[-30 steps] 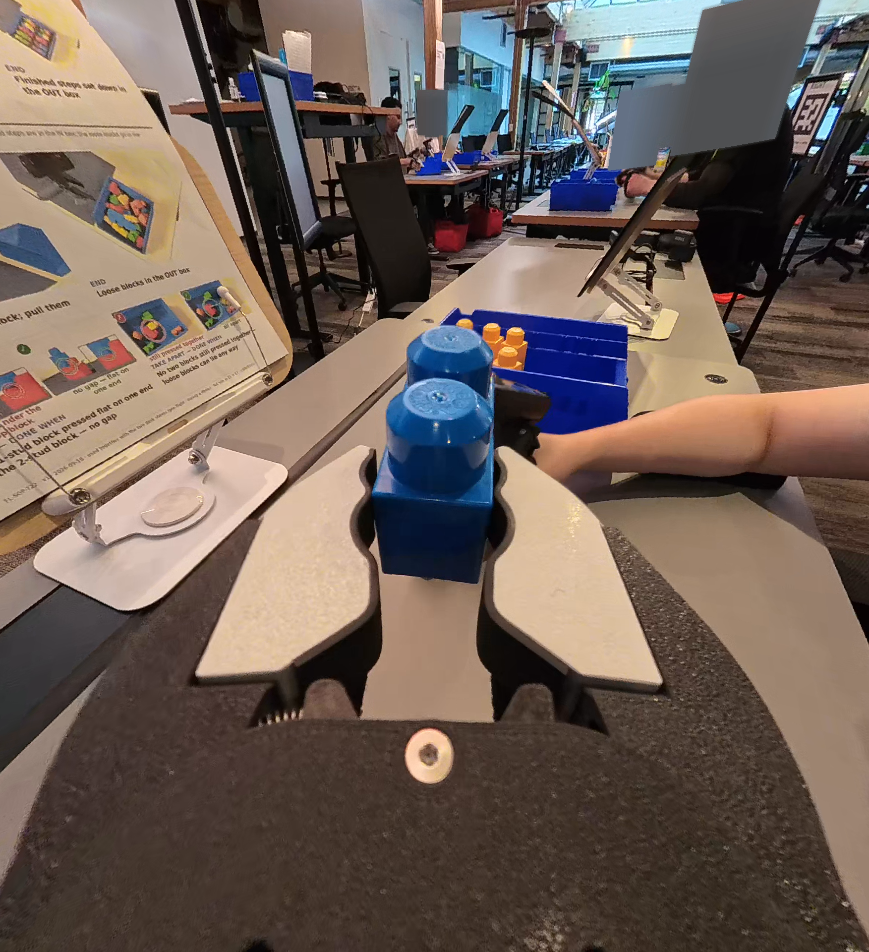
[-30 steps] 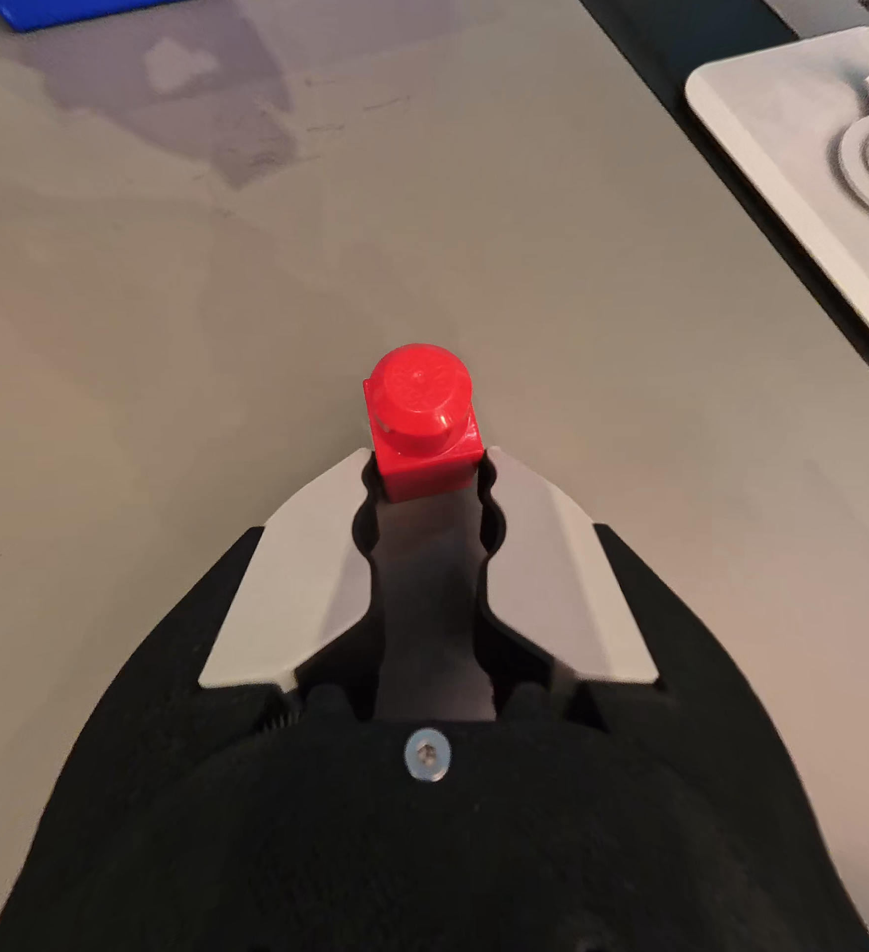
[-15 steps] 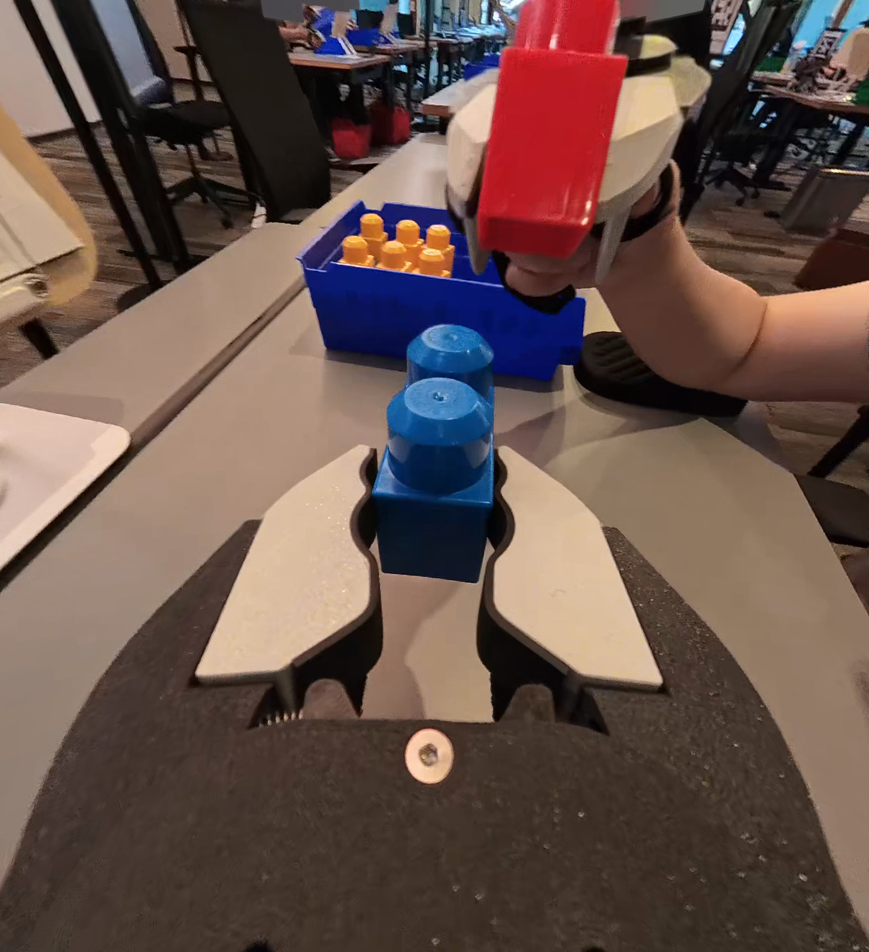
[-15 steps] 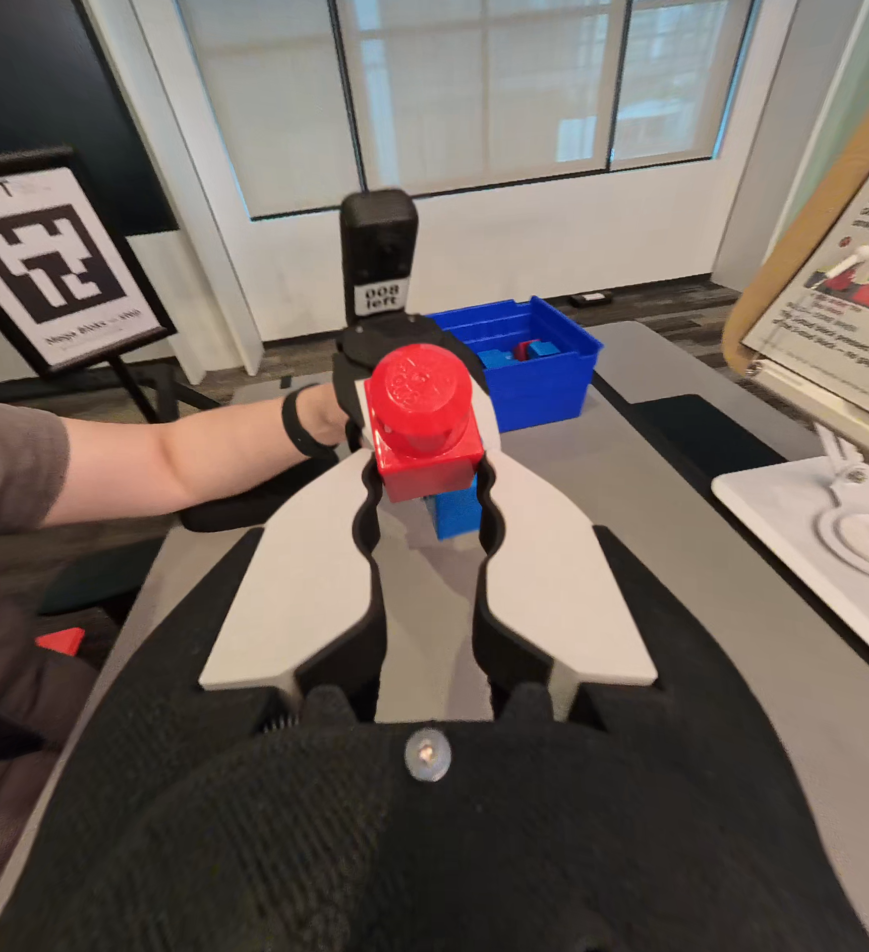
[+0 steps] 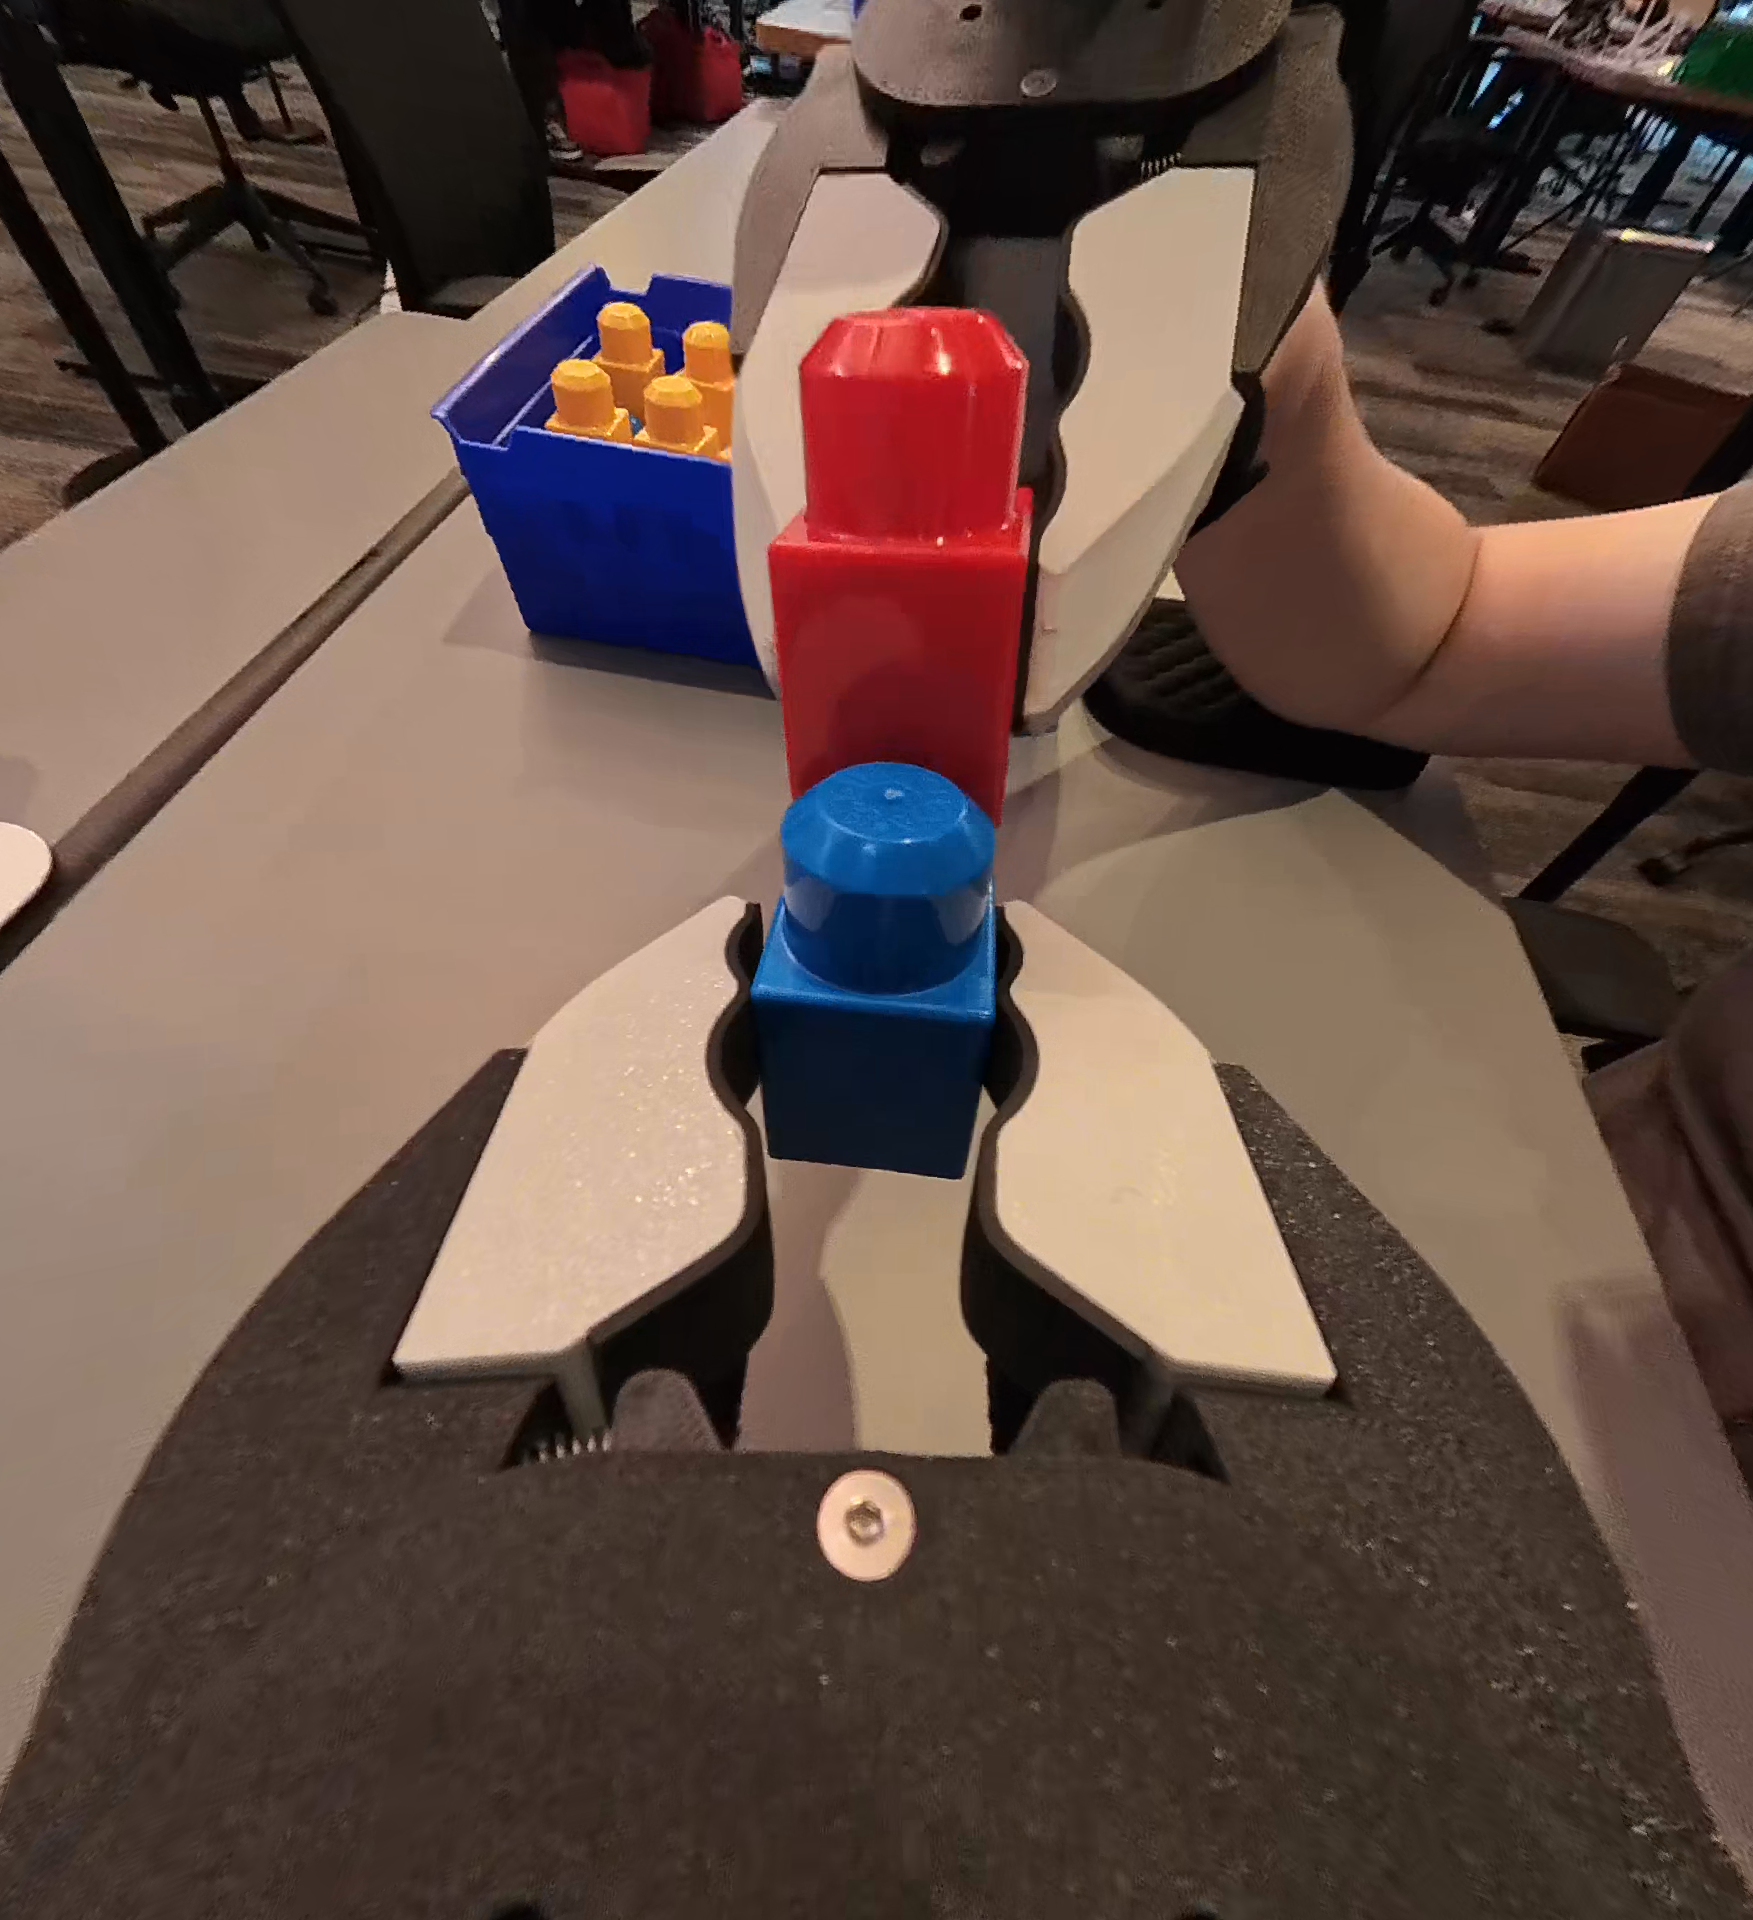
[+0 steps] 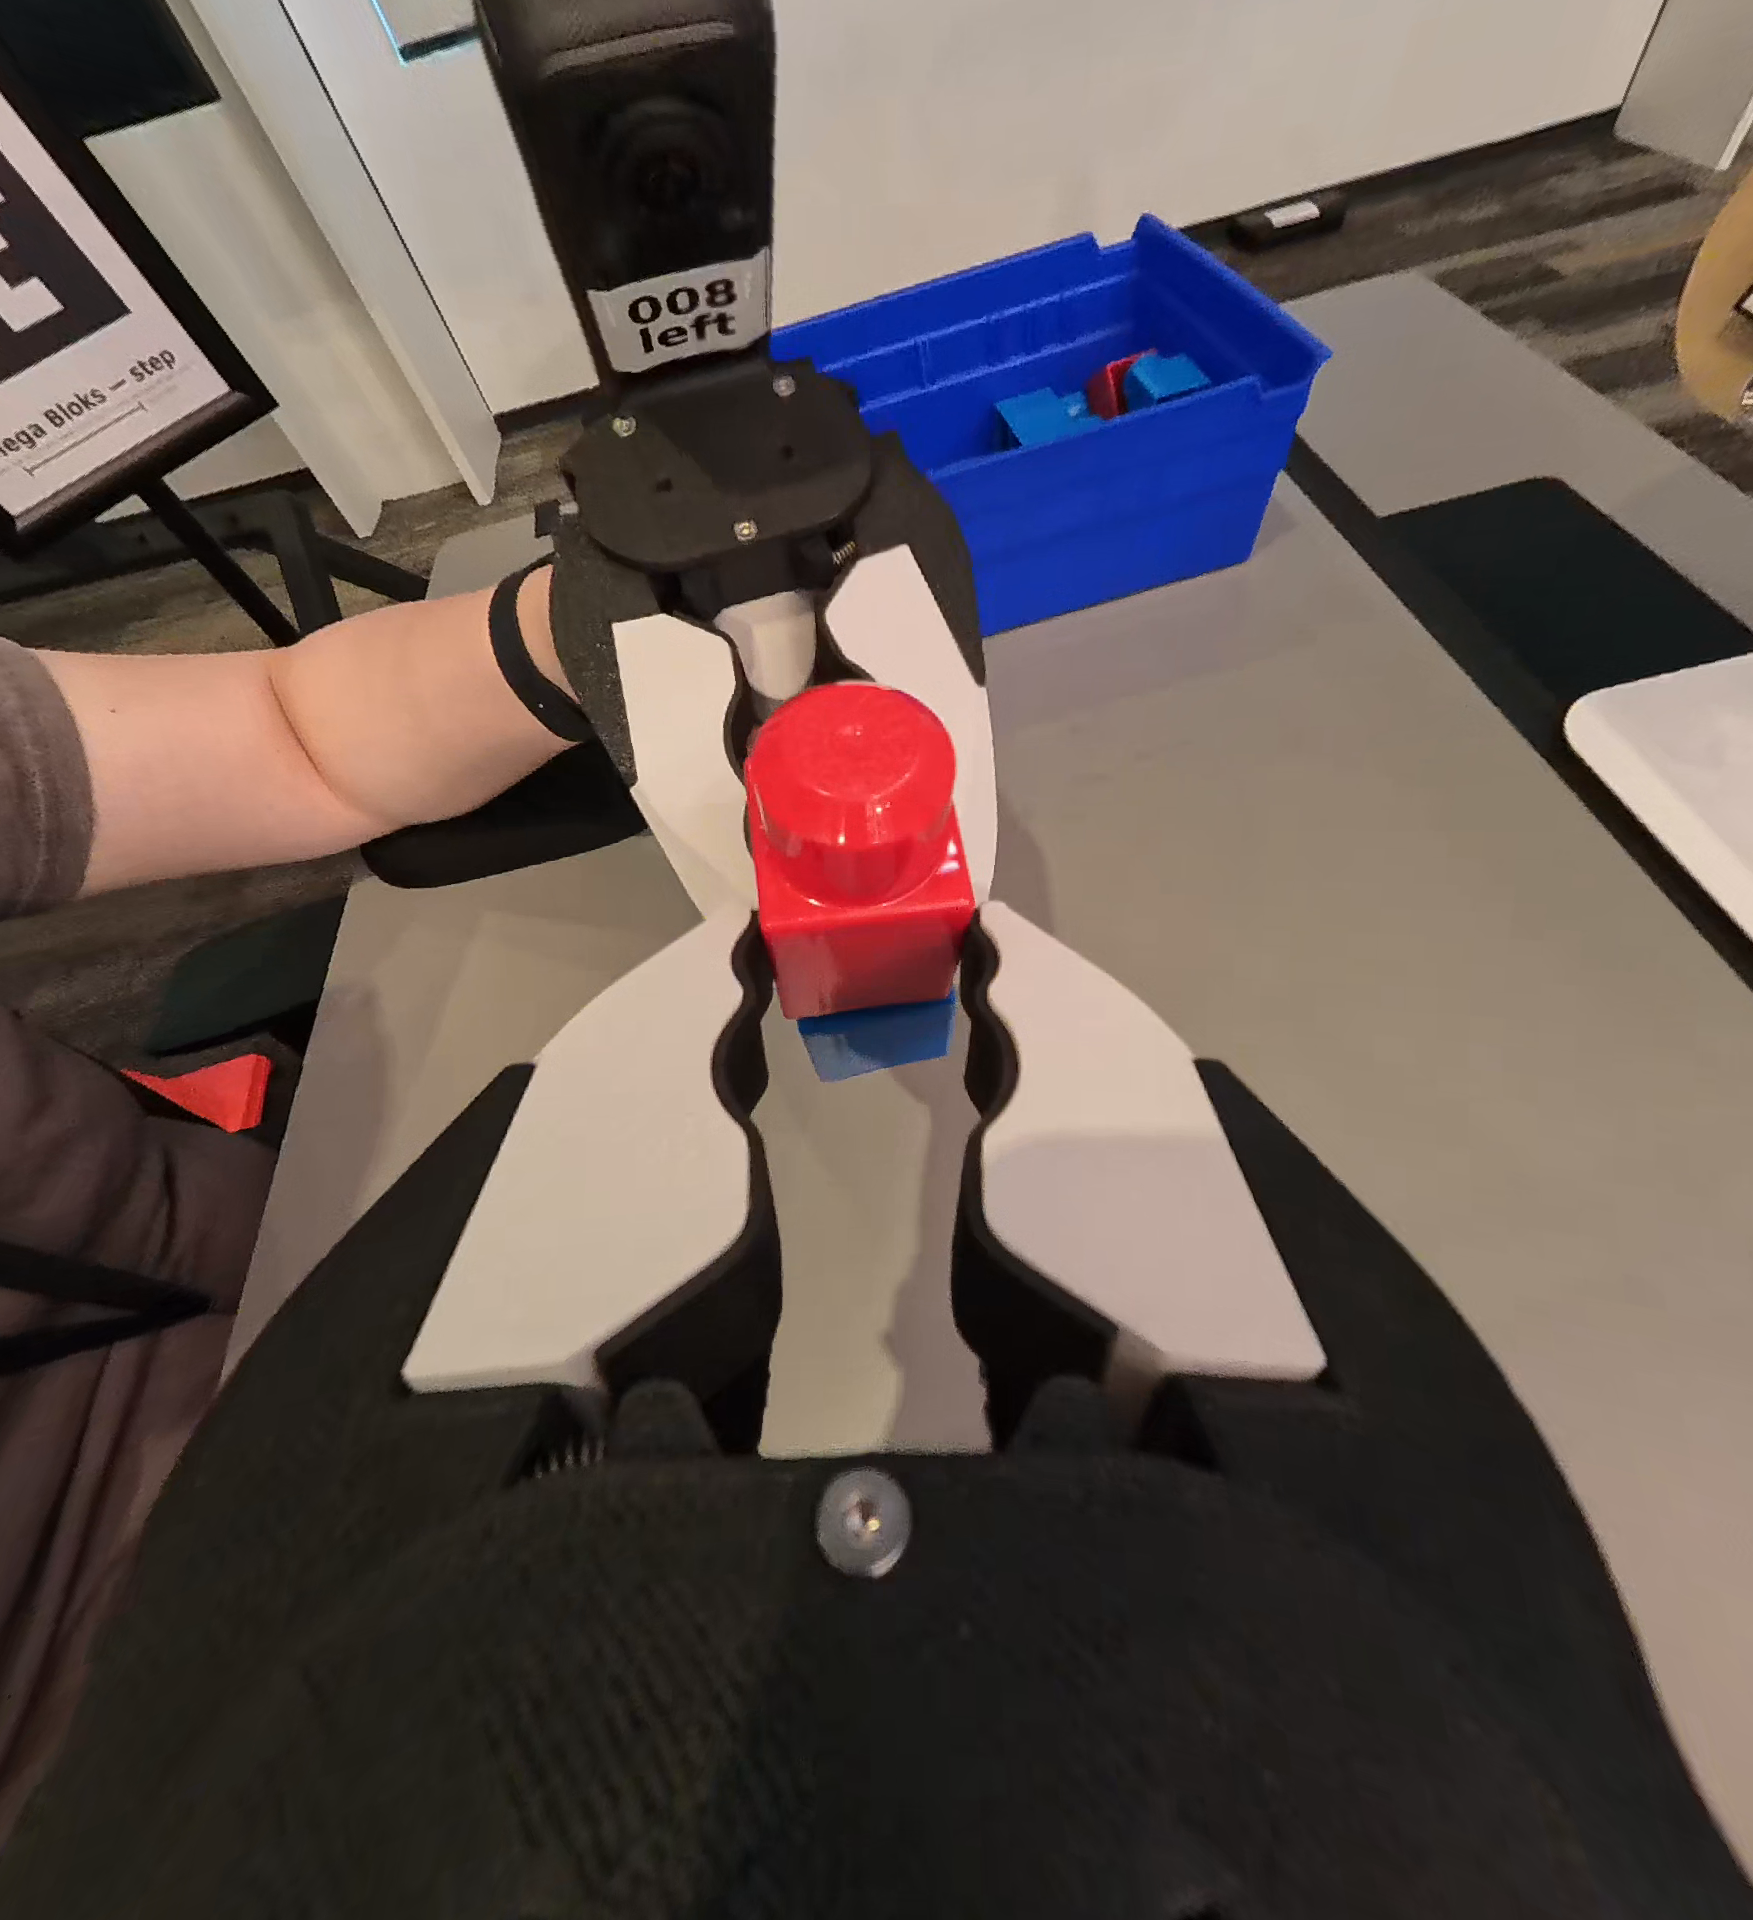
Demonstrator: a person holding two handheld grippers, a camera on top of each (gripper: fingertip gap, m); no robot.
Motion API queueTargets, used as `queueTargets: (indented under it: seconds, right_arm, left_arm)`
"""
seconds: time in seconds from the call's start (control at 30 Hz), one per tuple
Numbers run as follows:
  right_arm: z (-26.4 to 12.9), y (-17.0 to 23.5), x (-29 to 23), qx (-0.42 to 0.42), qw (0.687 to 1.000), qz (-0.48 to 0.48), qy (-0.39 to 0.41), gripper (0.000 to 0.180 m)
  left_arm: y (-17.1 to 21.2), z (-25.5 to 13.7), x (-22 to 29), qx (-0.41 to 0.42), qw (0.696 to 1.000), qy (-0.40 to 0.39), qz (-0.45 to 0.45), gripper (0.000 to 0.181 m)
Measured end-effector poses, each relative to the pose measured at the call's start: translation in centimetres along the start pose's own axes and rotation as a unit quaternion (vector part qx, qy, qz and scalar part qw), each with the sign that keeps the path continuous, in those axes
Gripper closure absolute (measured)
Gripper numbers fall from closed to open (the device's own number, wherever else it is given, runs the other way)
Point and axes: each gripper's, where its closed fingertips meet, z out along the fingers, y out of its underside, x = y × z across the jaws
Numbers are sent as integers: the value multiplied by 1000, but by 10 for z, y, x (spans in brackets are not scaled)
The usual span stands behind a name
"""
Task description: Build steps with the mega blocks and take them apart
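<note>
grey tables (image 5: 228, 883), black office chairs (image 5: 415, 135), patterned carpet (image 5: 10, 343).

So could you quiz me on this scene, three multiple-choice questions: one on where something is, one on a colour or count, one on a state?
1. Where is the red block?
A. Inside a bin
B. On the far stud of the blue block
C. Lying alone on the table

2. What colour are the blocks in the bin seen in the left wrist view?
A. Orange
B. Green
C. White

3. What is the left tool doing?
A. Open, empty
B. Shut on the blue block
C. Shut on the red block

Answers: 1 B, the red block stands over the blue block's far end, held by the right tool. 2 A, orange blocks show above the rim. 3 B, its fingers press the blue block's sides.
</note>
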Motion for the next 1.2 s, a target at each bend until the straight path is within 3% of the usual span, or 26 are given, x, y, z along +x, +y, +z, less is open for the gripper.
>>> queueTargets:
  seconds: [0.17, 0.53, 0.77, 0.9, 0.97, 1.1, 1.17, 1.2]
  right_arm:
    - [0, 1, -3, 1, 1000, 1, -9, 144]
    - [4, 2, -7, 7, 1000, 2, -23, 144]
    - [0, -8, -6, 43, 998, 22, -35, 143]
    - [5, -10, -3, 53, 998, 6, -17, 123]
    - [12, -8, -10, 58, 997, 27, -50, 124]
    - [19, -9, -20, 78, 991, 40, -101, 144]
    - [17, -11, -19, 83, 991, 35, -98, 144]
    - [15, -12, -18, 87, 991, 33, -95, 145]
  left_arm:
    - [-18, -9, 7, 69, 994, 55, -65, 140]
    - [-10, -11, 9, 38, 996, 61, -53, 140]
    - [-23, -14, 8, 77, 992, 66, -81, 140]
    - [-40, -27, 5, 133, 983, 71, -103, 140]
    - [-46, -32, 6, 151, 981, 73, -101, 140]
    - [-53, -35, 8, 175, 978, 72, -88, 140]
    - [-47, -33, 6, 149, 983, 64, -88, 138]
    - [-41, -30, 4, 123, 987, 50, -85, 127]
